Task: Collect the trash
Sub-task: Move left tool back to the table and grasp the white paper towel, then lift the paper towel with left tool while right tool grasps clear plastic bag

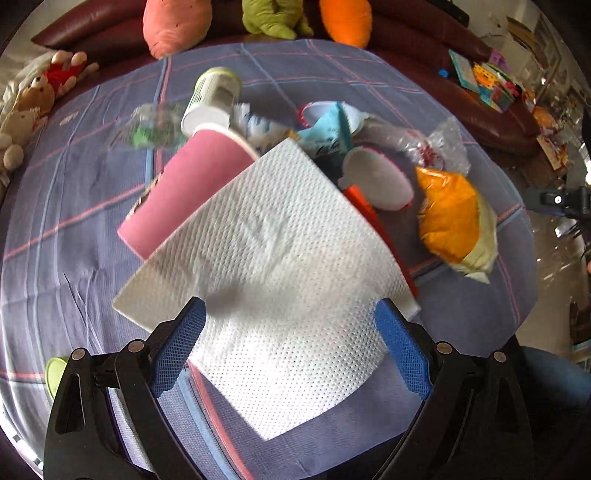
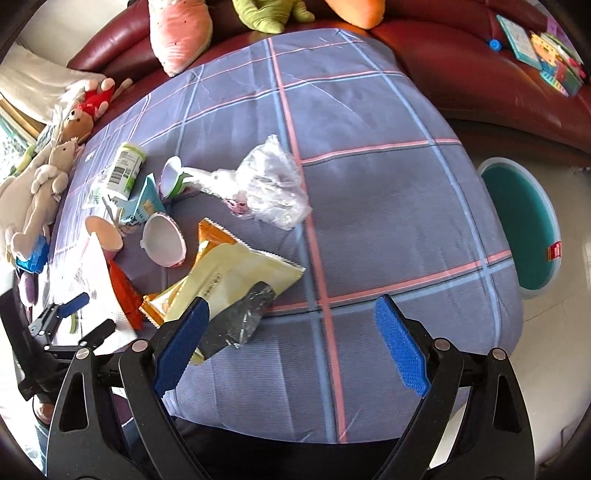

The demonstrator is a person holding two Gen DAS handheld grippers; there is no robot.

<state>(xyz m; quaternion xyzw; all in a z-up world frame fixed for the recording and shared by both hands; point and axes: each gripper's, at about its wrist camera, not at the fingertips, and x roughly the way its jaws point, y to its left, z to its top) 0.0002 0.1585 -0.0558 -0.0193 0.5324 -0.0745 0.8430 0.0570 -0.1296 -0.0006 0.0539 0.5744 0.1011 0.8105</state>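
Note:
A pile of trash lies on a table with a purple plaid cloth [image 1: 74, 206]. In the left wrist view a white paper towel [image 1: 273, 258] lies over a pink paper cup [image 1: 184, 192], with a white bottle [image 1: 214, 99], an orange snack bag [image 1: 450, 218], a white yoghurt cup [image 1: 376, 177] and clear plastic wrap [image 1: 443, 144] behind. My left gripper [image 1: 291, 332] is open, its fingers on either side of the towel's near edge. My right gripper [image 2: 291, 332] is open and empty above the cloth, its left finger over the yellow-orange snack bag [image 2: 236, 277]. The left gripper [image 2: 83, 314] also shows there.
A teal bin [image 2: 521, 229] stands on the floor to the right of the table. A dark red sofa [image 2: 480, 66] with plush toys [image 2: 181, 33] curves behind. Stuffed animals [image 2: 40, 184] lie at the left edge. Books [image 2: 546, 55] sit on the sofa.

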